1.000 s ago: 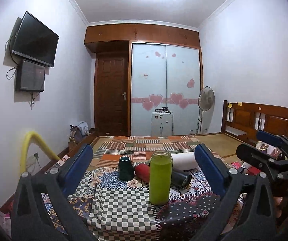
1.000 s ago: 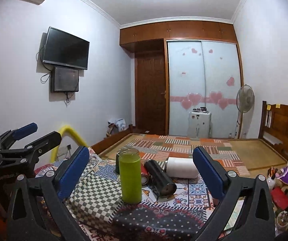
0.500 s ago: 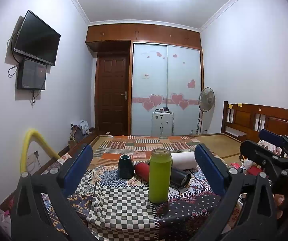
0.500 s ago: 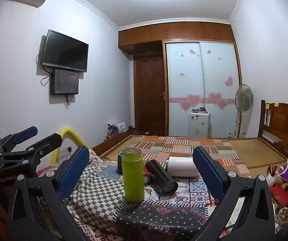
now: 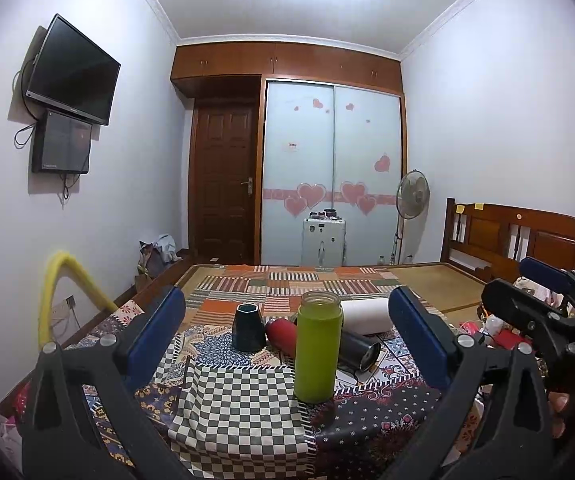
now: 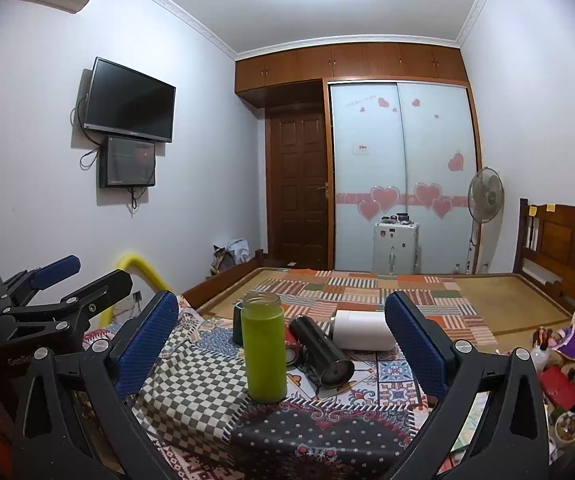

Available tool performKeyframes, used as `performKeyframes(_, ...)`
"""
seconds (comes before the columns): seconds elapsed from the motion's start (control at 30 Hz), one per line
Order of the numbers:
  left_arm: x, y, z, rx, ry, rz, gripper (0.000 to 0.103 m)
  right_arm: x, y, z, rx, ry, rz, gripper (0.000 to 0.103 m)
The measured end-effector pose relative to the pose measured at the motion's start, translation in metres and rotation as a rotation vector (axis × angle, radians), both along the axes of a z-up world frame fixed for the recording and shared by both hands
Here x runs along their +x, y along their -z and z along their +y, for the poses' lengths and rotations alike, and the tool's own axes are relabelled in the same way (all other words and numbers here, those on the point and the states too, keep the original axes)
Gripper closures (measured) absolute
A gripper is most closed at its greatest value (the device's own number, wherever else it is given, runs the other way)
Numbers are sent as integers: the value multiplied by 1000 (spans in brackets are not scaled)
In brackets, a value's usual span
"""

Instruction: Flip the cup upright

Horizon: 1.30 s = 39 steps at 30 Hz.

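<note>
A green cup [image 5: 317, 350] stands upright on the patchwork cloth, open mouth up; it also shows in the right wrist view [image 6: 265, 348]. Behind it a dark green cup [image 5: 249, 328] stands on the cloth, and a red cup [image 5: 281, 332], a black cup [image 5: 357, 352] and a white cup [image 5: 367, 316] lie on their sides. The black cup [image 6: 321, 350] and white cup [image 6: 361, 330] show in the right wrist view too. My left gripper [image 5: 287, 344] is open and empty, well short of the cups. My right gripper [image 6: 281, 344] is open and empty, also held back.
The cups sit on a low surface covered with a patterned cloth [image 5: 239, 408]. A wooden bed frame [image 5: 527, 240] is on the right. Toys and clutter [image 6: 563, 360] lie at the right edge. A yellow tube [image 5: 57, 292] arcs on the left.
Both grippers have drawn back and risen slightly from the cups. The green cup stays upright where it stood.
</note>
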State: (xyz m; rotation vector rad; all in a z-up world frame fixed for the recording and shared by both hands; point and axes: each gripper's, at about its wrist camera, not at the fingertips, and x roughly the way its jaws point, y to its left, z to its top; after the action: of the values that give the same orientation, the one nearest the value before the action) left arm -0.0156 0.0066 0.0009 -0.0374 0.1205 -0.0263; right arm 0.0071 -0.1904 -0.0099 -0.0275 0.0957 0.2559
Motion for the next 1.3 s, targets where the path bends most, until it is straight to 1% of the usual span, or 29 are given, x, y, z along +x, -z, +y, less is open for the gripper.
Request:
performKeyframes(0.73, 3, 1, -3, 3, 17, 4, 0, 2, 0, -3, 14, 6, 0, 0)
performKeyframes(1.07, 10, 4, -7, 17, 40, 35, 0, 2, 0, -5, 20, 11, 0, 0)
performKeyframes(1.3, 10, 4, -8, 15, 38, 32, 0, 2, -1, -6, 20, 12, -1, 0)
